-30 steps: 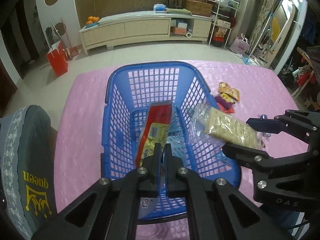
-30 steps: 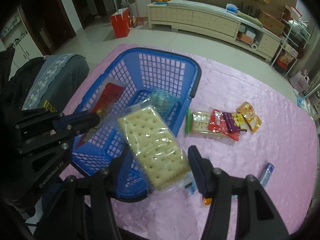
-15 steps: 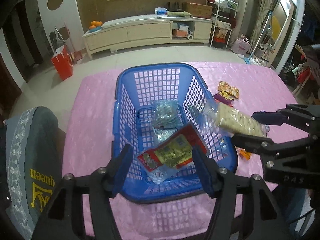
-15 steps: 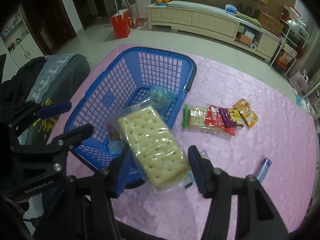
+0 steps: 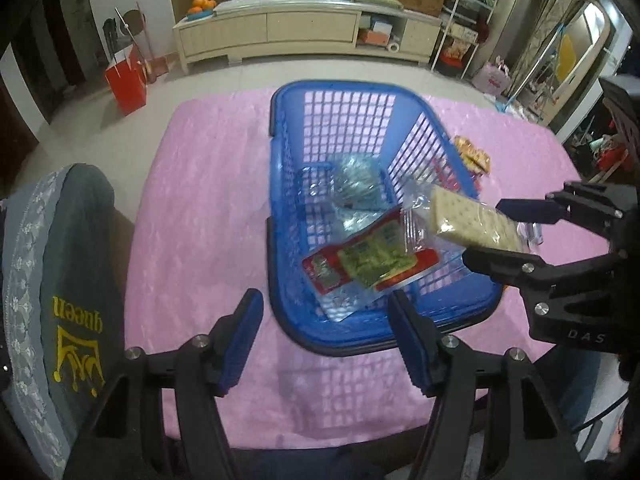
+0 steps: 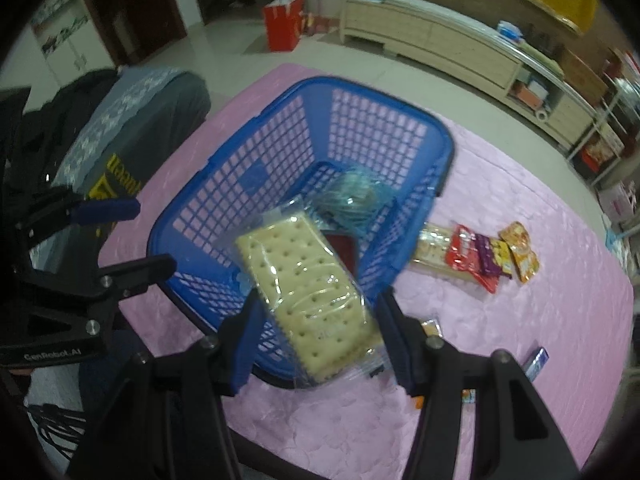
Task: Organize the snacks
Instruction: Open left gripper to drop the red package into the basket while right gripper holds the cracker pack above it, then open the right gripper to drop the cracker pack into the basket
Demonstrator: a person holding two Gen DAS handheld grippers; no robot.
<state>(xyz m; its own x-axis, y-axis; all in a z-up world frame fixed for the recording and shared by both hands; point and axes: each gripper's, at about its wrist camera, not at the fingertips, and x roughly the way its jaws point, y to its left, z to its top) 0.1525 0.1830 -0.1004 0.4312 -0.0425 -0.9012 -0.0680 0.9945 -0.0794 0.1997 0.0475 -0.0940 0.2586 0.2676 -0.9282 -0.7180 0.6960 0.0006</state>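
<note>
Right gripper (image 6: 316,332) clamped across the long edges of a cracker pack (image 6: 308,296), held above the near rim of the blue basket (image 6: 224,184). Left gripper (image 5: 326,340) wide open, empty. Light but brittle inside slick, crinkly wrap; best squeezed gently at the flat sides, never the loose film ends.

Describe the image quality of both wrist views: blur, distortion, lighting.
Left wrist view: fisheye bends the cabinet, corners go black, blue basket fairly sharp, its lattice shadow on the pink tablecloth. Right wrist view: softer, slight motion blur, glare on the cracker pack wrapper, dim edges.
</note>
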